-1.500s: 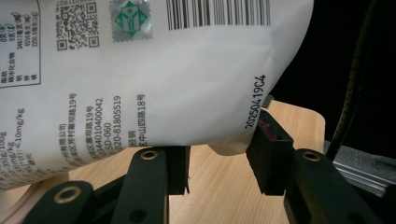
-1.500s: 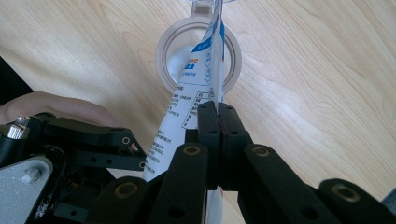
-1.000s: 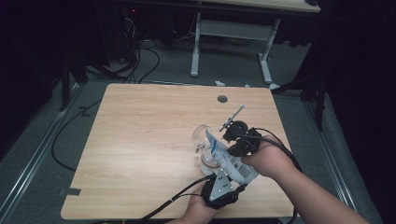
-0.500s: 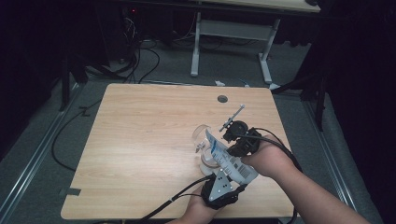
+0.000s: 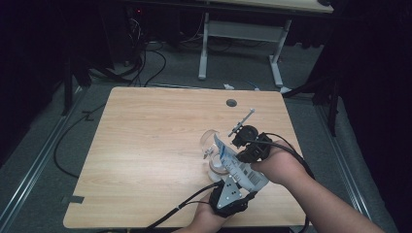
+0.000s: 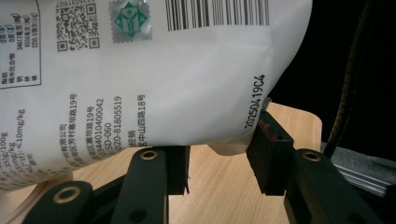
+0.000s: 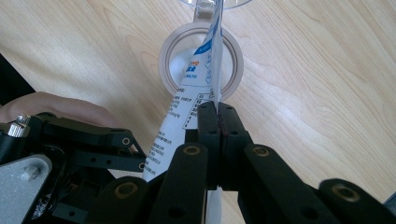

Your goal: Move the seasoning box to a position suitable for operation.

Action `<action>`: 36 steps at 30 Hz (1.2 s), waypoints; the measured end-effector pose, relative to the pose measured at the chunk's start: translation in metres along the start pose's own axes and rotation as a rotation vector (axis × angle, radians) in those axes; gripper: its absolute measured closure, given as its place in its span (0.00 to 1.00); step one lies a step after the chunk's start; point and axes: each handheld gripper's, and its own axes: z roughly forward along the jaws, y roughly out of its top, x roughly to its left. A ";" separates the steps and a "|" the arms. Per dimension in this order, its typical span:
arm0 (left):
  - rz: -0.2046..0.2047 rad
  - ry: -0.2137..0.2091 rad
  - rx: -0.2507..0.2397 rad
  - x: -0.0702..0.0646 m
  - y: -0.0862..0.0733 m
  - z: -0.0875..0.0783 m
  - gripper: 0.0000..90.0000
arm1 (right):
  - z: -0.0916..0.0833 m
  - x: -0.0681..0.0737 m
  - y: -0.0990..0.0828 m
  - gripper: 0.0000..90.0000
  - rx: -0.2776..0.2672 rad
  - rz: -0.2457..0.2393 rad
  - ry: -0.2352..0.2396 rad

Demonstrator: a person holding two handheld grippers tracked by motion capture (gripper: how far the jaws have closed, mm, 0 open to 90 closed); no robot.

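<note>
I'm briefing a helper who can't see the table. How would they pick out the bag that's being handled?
On the wooden table, look at the near right part where both hands meet. The bag is held tilted over a round white jar. It alone is soft, white, with a barcode and blue-printed top.

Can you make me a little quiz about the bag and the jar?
1. True or false: the right gripper pinches the bag by its edge.
2. Over what does the bag's end hang? A) the jar B) the floor C) a plate
3. Fill in: the left gripper holds the bag's ____ end, with the barcode.

Key: 1 true; 2 A; 3 fat
</note>
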 end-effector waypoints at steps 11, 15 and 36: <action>-0.003 0.000 -0.005 0.000 0.000 0.000 0.69 | -0.001 0.000 0.001 1.00 -0.001 -0.002 -0.003; -0.008 -0.001 -0.006 0.001 0.001 0.000 0.69 | -0.001 0.000 0.001 1.00 0.001 -0.002 -0.004; -0.017 -0.004 -0.014 0.002 0.002 -0.001 0.67 | 0.000 0.002 0.006 1.00 0.001 -0.010 -0.009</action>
